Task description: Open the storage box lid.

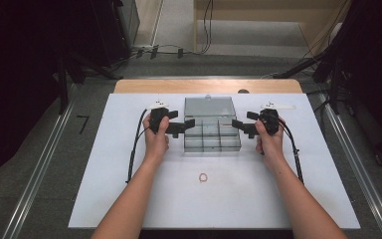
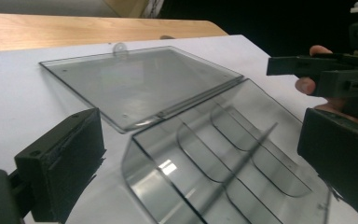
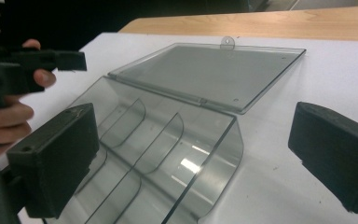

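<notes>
- Nearest the person: a small reddish ring [image 1: 203,178], probably a rubber band, lies alone on the white table board [image 1: 129,199], well clear of both hands. Too small to say more.
- Mid-table: clear smoky plastic compartment box [image 1: 212,135], open, tray part toward the person and hinged lid [image 1: 210,105] folded flat on the board behind it. Compartments look empty in both gripper views.
- Left gripper [image 1: 185,126]: jaws spread apart, nothing between them, tips just beside the box's left wall. No contact that I can confirm.
- Right gripper [image 1: 239,126]: jaws likewise wide apart and empty, tips just beside the right wall.
- Handling judgement: thin rigid plastic, likely very light; will slide on the smooth board if pushed from one side only. Glossy walls, so expect slippery pads.
- Thin dividers [image 3: 135,140] and the hinge line [image 2: 200,100] look the weakest points; avoid squeezing hard there.
- Best hold, as I judge it: pinch an outer side wall of the tray over its rim, one jaw inside and one outside. For the lid, take its free far edge near the small hang tab [image 2: 119,48], steadying the tray with the other gripper.
</notes>
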The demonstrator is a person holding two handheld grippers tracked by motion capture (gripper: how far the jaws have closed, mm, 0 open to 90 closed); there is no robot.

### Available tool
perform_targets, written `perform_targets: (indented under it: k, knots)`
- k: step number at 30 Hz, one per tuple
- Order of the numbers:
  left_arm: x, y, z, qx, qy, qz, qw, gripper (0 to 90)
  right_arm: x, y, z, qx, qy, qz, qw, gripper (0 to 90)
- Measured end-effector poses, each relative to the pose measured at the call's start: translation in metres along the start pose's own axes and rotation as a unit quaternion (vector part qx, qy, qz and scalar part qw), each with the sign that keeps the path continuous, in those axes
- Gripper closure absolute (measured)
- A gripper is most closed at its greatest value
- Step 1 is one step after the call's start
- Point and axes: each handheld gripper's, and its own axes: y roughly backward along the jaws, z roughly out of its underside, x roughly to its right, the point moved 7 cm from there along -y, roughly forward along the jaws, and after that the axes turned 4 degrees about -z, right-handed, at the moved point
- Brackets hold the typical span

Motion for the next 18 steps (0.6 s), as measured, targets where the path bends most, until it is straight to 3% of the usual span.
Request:
perform_targets:
  k: [2, 14, 18]
  knots:
    - [0.005, 0.003, 0.002, 0.000, -0.008, 0.000, 1.0000, 0.0, -0.004, 0.003, 0.003, -0.004, 0.016, 0.007, 0.9998, 0.0]
    - [0.029, 0.024, 0.012, 0.000, -0.039, 0.011, 0.9992, 0.0, -0.028, 0.019, 0.013, 0.000, 0.040, -0.009, 0.9991, 0.0]
    - [0.036, 0.032, 0.015, 0.004, -0.043, 0.015, 0.9989, 0.0, -0.037, 0.023, 0.016, -0.004, 0.060, -0.005, 0.9981, 0.0]
